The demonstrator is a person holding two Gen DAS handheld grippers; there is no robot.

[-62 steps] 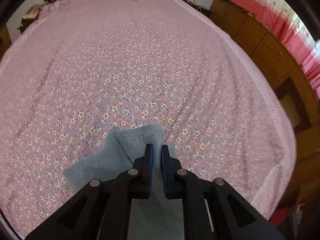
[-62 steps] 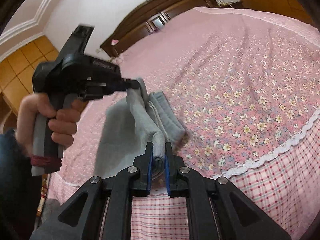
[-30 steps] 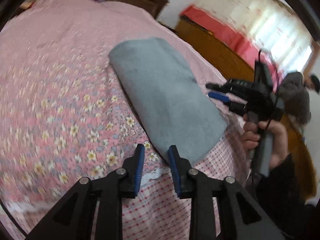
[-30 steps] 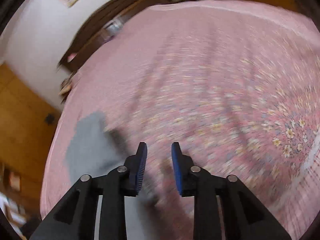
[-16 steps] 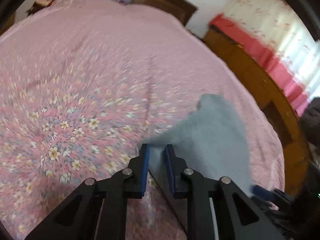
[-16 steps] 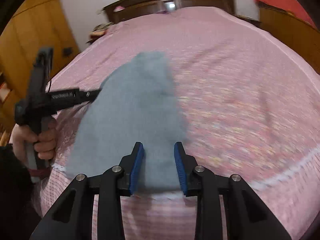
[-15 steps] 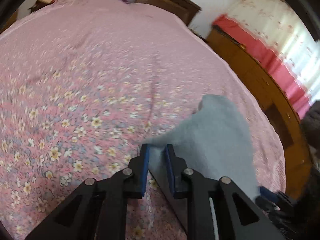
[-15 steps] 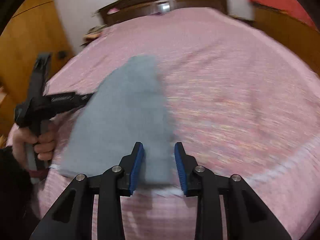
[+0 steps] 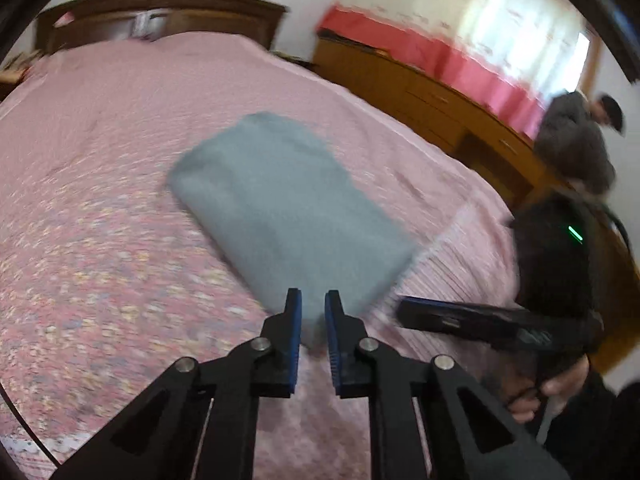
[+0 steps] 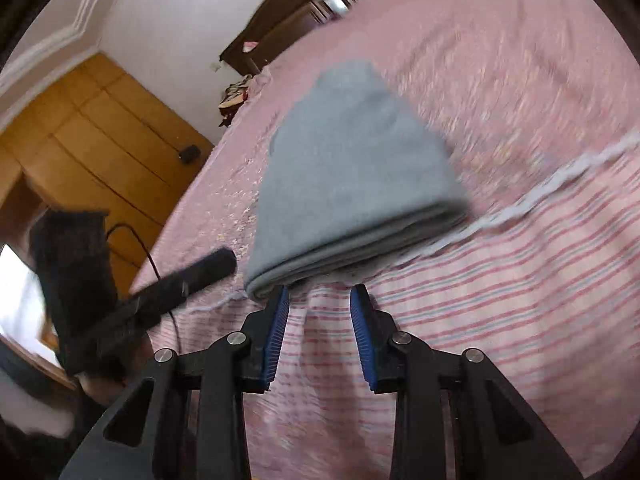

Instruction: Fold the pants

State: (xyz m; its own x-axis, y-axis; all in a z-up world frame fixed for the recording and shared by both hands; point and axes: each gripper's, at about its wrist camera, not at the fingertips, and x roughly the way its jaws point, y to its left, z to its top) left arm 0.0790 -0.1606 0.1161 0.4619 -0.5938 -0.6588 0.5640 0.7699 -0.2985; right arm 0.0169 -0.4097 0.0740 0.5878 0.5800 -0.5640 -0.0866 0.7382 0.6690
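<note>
Pants (image 10: 352,160), folded into a grey stack at the bed's (image 9: 100,200) near edge, run lengthwise away from both grippers, the right gripper (image 10: 319,322) nearest with empty jaws apart, left gripper (image 9: 311,326) also unclenched, holding nothing.

bare bedspread (image 9: 100,184) surrounds the folded pants (image 9: 288,208); headboard (image 9: 160,4) well apart.

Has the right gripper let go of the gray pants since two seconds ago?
Yes. The right gripper is open and backed off past the bed edge, where the folded gray pants lie.
</note>
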